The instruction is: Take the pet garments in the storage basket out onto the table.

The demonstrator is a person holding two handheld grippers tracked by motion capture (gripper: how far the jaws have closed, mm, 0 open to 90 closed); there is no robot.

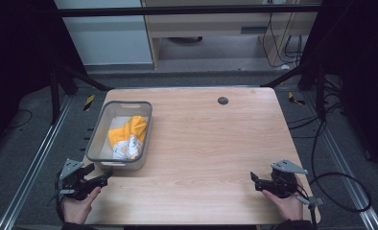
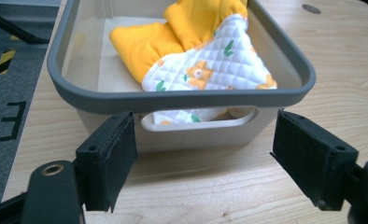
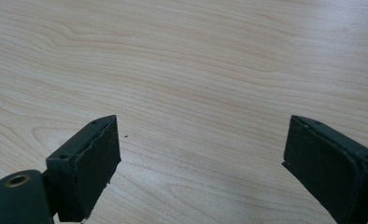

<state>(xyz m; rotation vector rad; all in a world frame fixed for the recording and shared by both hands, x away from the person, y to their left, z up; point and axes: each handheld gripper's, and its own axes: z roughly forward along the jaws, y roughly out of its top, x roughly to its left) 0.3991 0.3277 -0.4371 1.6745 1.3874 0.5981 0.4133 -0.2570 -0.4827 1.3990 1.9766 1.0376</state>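
Observation:
A grey-rimmed plastic bin [image 1: 98,132] [image 2: 182,99] stands at the table's left side. Inside it lies a crumpled quilted cloth [image 1: 127,136] [image 2: 205,65], orange on one face and white with a flower print on the other. My left gripper [image 1: 104,178] [image 2: 205,158] rests at the table's front left corner, just short of the bin's near wall and its handle slot; its jaws are open with nothing between them. At the front right, my right gripper [image 1: 255,181] [image 3: 201,163] hovers low over bare wood, jaws open and empty.
The wooden table [image 1: 216,143] has a small dark round cap [image 1: 222,100] near its back edge. Metal rails and cables run along the floor on both sides. A cable loop [image 1: 340,191] lies on the floor to the right.

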